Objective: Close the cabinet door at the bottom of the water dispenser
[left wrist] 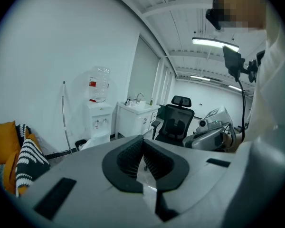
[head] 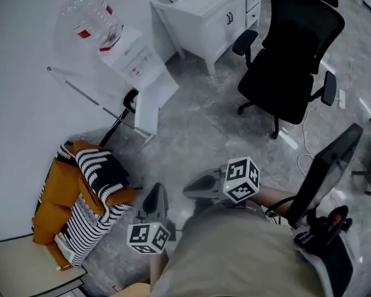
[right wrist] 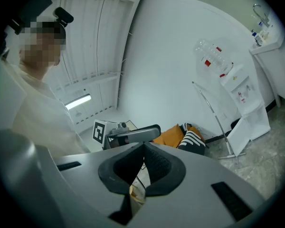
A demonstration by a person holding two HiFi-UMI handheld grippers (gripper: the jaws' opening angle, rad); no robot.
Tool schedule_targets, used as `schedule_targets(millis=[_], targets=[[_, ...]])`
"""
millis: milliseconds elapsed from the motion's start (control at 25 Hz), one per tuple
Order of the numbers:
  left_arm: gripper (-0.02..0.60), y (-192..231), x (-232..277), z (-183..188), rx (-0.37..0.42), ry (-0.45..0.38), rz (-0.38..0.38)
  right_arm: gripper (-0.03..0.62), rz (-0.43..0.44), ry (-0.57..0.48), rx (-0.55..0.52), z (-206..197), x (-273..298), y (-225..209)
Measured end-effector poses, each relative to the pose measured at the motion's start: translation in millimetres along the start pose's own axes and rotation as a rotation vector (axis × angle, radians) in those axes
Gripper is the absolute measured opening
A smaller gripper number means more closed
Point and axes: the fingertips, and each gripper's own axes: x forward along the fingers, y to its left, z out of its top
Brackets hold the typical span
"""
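Note:
The white water dispenser point(head: 131, 57) stands against the wall at the far left, with a clear bottle point(head: 94, 16) on top. Its bottom cabinet door point(head: 153, 101) hangs open towards the room. The dispenser point(left wrist: 99, 120) is small and far off in the left gripper view. In the right gripper view the dispenser point(right wrist: 237, 87) and its open door point(right wrist: 251, 123) show at the right. My left gripper point(head: 154, 197) and right gripper point(head: 195, 188) are held close to my body, well short of the dispenser. Both are shut with nothing between their jaws.
A black office chair point(head: 294, 54) stands on the floor to the right of the dispenser. A white sink cabinet point(head: 204, 11) is behind it. Orange and striped cushions point(head: 86, 197) lie at the left. A thin metal stand point(head: 93, 101) leans near the dispenser. A dark stand point(head: 328, 166) is at my right.

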Motion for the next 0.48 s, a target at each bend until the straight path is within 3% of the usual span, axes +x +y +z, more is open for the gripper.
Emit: schedule_targets(millis=[280, 480], targets=[[-0.006, 7, 22, -1, 0.006, -0.031, -0.075, 0.0, -0.103, -0.03, -0.038, 13, -12, -16], [-0.006, 82, 17, 19, 0.018, -0.07, -0.09, 0.0, -0.164, -0.071, -0.056, 46, 52, -41]])
